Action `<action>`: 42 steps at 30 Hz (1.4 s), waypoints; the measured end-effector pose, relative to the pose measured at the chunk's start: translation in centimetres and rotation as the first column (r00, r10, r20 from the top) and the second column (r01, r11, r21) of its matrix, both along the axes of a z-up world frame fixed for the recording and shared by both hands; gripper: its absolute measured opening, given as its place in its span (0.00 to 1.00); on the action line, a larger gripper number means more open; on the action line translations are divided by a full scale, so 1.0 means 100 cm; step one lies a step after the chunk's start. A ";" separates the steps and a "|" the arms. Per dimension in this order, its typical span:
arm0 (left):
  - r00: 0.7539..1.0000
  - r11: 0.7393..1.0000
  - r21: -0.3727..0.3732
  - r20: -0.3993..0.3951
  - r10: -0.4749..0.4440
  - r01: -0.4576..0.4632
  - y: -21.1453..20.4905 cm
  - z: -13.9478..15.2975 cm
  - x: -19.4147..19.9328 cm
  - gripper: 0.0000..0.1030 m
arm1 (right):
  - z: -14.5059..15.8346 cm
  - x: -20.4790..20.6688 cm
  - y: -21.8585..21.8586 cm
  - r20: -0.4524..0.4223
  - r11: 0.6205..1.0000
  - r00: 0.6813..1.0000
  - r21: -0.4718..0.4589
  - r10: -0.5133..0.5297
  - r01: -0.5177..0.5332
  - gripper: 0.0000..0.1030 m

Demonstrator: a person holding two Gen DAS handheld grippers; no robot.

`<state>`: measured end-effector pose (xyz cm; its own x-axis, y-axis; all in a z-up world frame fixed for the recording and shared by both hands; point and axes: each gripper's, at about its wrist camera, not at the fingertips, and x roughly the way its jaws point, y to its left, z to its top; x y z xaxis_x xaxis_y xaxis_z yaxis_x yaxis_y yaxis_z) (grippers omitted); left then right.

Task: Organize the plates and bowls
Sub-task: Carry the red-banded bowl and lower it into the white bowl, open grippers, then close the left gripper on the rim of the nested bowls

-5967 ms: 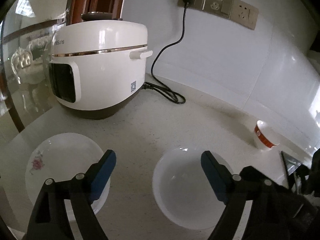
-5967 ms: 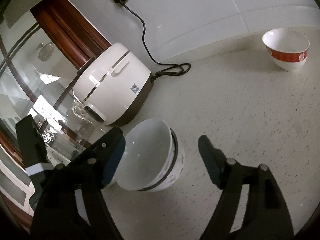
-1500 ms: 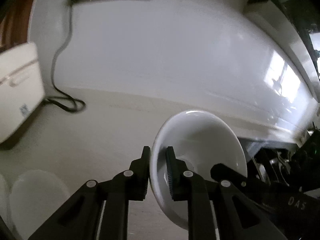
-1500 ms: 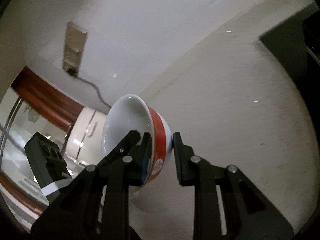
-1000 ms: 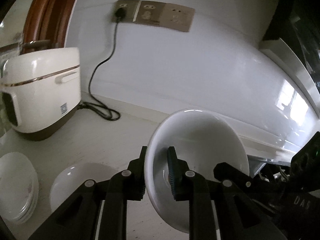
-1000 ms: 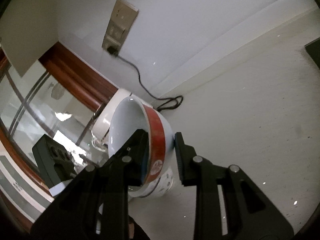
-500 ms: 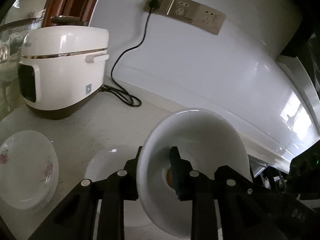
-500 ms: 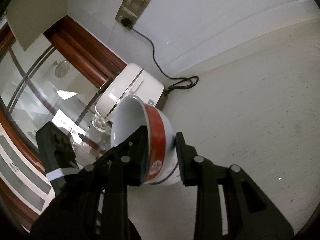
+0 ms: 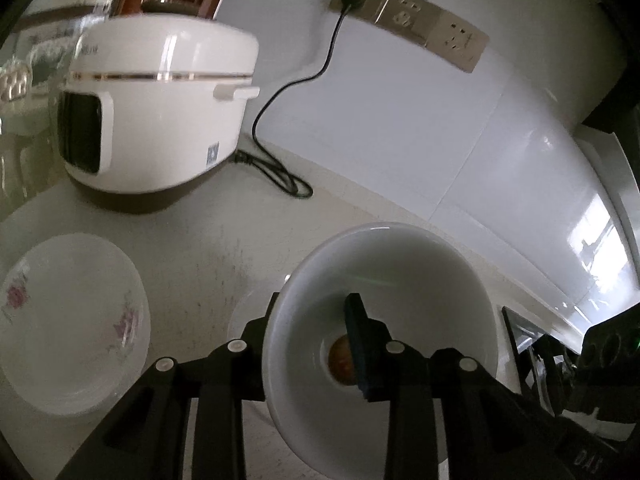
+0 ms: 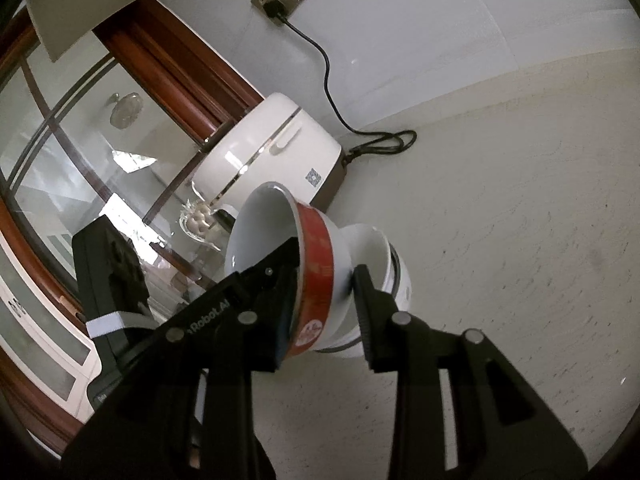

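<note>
From my left wrist camera I see the left claw (image 9: pixel 316 320) pinched on the near rim of a glossy white bowl (image 9: pixel 384 312), one finger outside the wall and the other inside; the bowl is lifted off the speckled pale worktop (image 9: pixel 208 248), its mouth tipped toward the lens and upward, with a brownish mark at its bottom. Behind and below its left edge, partly hidden by it, sits another white dish (image 9: pixel 250 316) on the worktop. To the left lies a shallow round flowered plate (image 9: pixel 68 320) with pink blossoms, flat on the surface. Further back stands a boxy white rice cooker (image 9: pixel 160 104) with a gold band, its black power cord (image 9: pixel 276 120) looping up to a brass-coloured socket strip (image 9: pixel 408 20) on the smooth white wall. From my right wrist camera, the right claw (image 10: pixel 324 292) is clamped on the wall of a red-banded bowl (image 10: pixel 316 276), white inside, held tilted so its mouth faces left and slightly up. It blocks much of a white bowl stack (image 10: pixel 384 264) resting on the worktop just behind it; I cannot tell whether they touch. The rice cooker stands beyond, in front of a wood-framed glass partition (image 10: pixel 80 160).
</note>
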<state>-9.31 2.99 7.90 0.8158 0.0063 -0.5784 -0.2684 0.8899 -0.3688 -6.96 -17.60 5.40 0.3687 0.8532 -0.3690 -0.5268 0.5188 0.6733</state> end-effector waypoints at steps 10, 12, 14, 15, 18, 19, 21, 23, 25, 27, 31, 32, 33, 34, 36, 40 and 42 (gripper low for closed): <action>1.000 1.000 0.011 -0.016 0.003 -0.003 0.000 -0.007 0.004 0.29 | -0.002 0.001 0.004 0.006 0.999 1.000 -0.033 0.005 -0.004 0.38; 1.000 1.000 0.009 -0.017 0.004 -0.004 0.001 -0.007 0.004 0.29 | -0.001 -0.001 0.006 0.019 0.999 1.000 -0.047 0.005 -0.004 0.38; 1.000 1.000 0.012 -0.020 0.007 -0.007 0.000 -0.007 0.005 0.29 | -0.001 -0.002 0.008 0.026 0.999 1.000 -0.054 0.004 -0.003 0.39; 1.000 1.000 0.012 -0.020 0.007 -0.006 0.000 -0.008 0.006 0.29 | -0.001 -0.002 0.008 0.027 0.998 1.000 -0.055 0.003 -0.002 0.39; 1.000 1.000 0.019 -0.028 0.012 -0.012 0.000 -0.009 0.008 0.29 | -0.002 -0.002 0.008 0.025 0.999 1.000 -0.053 0.001 0.001 0.40; 0.999 1.000 0.019 -0.031 0.015 -0.014 0.001 -0.010 0.008 0.29 | -0.002 -0.002 0.008 0.029 0.998 1.000 -0.057 -0.004 0.005 0.40; 0.999 1.000 0.017 -0.038 0.020 -0.019 0.003 -0.012 0.009 0.29 | -0.001 -0.003 0.008 0.043 0.997 0.999 -0.073 -0.010 0.013 0.41; 0.999 0.999 0.023 -0.044 0.030 -0.029 0.005 -0.012 0.010 0.30 | 0.001 -0.005 0.009 0.066 0.996 0.998 -0.086 -0.017 0.023 0.42; 0.998 0.997 0.054 -0.031 0.050 -0.049 0.006 -0.008 0.009 0.30 | 0.004 -0.007 0.009 0.097 0.995 0.995 -0.088 -0.030 0.038 0.42; 0.998 0.996 0.066 -0.031 0.056 -0.054 0.007 -0.006 0.008 0.30 | 0.006 -0.009 0.008 0.119 0.996 0.992 -0.080 -0.037 0.047 0.55; 0.998 0.998 0.048 -0.032 0.048 -0.047 0.011 -0.006 0.007 0.30 | 0.005 -0.008 0.007 0.104 0.996 0.994 -0.076 -0.032 0.040 0.60; 0.998 0.998 0.053 -0.033 0.049 -0.047 0.010 -0.006 0.007 0.30 | 0.005 -0.008 0.007 0.100 0.996 0.995 -0.077 -0.032 0.039 0.61; 0.998 0.997 0.061 -0.034 0.050 -0.047 0.009 -0.006 0.007 0.30 | 0.005 -0.007 0.007 0.098 0.996 0.995 -0.076 -0.032 0.040 0.61; 0.998 0.997 0.066 -0.034 0.050 -0.048 0.008 -0.006 0.007 0.30 | 0.005 -0.007 0.007 0.097 0.996 0.995 -0.077 -0.034 0.041 0.62; 0.998 0.996 0.071 -0.035 0.052 -0.049 0.007 -0.007 0.008 0.30 | 0.005 -0.008 0.006 0.097 0.996 0.995 -0.077 -0.036 0.044 0.63; 0.998 0.996 0.071 -0.035 0.048 -0.045 0.008 -0.007 0.007 0.32 | 0.004 -0.005 0.006 0.079 0.996 0.996 -0.077 -0.036 0.042 0.66; 0.998 0.996 0.078 -0.038 0.044 -0.041 0.007 -0.008 0.008 0.33 | 0.003 -0.003 0.005 0.064 0.996 0.997 -0.078 -0.041 0.046 0.68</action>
<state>-8.55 3.68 7.15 0.7904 0.0861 -0.6065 -0.3193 0.9028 -0.2879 -7.31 -17.12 5.67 0.4292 0.8050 -0.4096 -0.5425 0.5923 0.5957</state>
